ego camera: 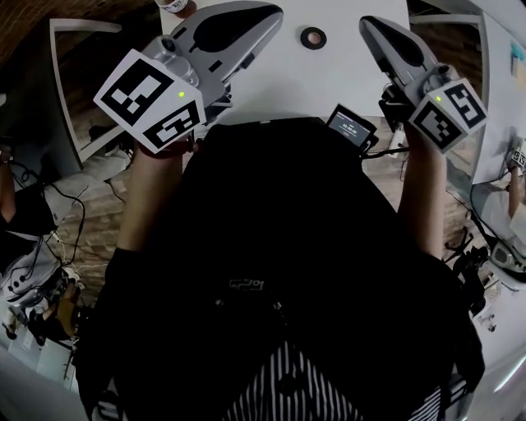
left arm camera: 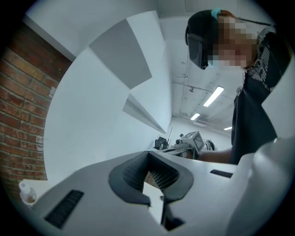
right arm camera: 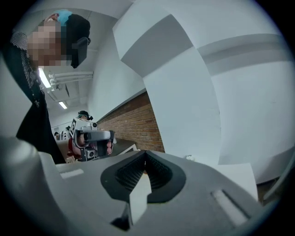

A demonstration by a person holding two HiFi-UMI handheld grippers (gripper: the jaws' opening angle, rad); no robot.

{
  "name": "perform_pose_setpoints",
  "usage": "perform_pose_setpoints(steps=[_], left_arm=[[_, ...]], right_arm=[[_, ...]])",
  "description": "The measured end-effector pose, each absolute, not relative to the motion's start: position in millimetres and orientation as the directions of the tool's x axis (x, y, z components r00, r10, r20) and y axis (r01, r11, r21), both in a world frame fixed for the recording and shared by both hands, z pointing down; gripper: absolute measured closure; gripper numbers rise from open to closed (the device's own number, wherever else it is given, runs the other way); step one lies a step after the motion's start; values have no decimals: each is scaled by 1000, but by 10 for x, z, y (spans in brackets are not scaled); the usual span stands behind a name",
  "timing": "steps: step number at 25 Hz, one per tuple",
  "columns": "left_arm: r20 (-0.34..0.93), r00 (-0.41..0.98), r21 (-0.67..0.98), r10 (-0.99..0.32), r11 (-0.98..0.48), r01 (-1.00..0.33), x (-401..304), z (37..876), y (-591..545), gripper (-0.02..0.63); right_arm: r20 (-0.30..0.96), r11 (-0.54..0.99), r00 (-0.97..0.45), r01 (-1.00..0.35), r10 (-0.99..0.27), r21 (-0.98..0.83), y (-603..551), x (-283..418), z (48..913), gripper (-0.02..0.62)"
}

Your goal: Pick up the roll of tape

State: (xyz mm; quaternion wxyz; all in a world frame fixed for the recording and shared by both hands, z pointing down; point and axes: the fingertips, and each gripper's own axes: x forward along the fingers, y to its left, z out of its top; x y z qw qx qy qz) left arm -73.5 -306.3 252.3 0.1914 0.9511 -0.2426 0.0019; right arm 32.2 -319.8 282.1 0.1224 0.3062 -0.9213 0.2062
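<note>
The roll of tape [ego camera: 313, 37] is a small dark ring with a tan core. It lies flat on the white table [ego camera: 337, 74], between the tips of my two grippers. My left gripper [ego camera: 274, 11] reaches over the table to the left of the tape, jaws shut and empty. In the left gripper view, the left gripper [left arm camera: 147, 155] has its tips meeting with nothing between them. My right gripper [ego camera: 366, 23] sits to the right of the tape, also shut and empty. The right gripper [right arm camera: 145, 155] also appears closed in its own view. Neither gripper touches the tape.
A small bottle [ego camera: 174, 5] stands at the table's far left. A small device with a screen [ego camera: 352, 125] sits at the near edge. White frames [ego camera: 74, 49] and cables flank the table. Another person holding grippers [left arm camera: 191, 142] stands further off, in front of a brick wall [right arm camera: 133, 124].
</note>
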Motion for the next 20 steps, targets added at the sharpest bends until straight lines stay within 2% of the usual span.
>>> perform_pose_setpoints(steps=[6,12,20], left_arm=[[111,831,455,-545,-715,-530,-848,2717,-3340,600],[130,802,466,-583,-678,-568,-913,2721,-3282,600],[158,771,466,-617,-642,-609,-964,2776,-3027,600]], right_arm=[[396,758,-803,-573,-445,-312,-3466,240,3107,594],[415,771,-819,-541,-396,-334,-3462,255,3221,590],[429,783,-828,-519,-361,-344,-3408,288,3412,540]])
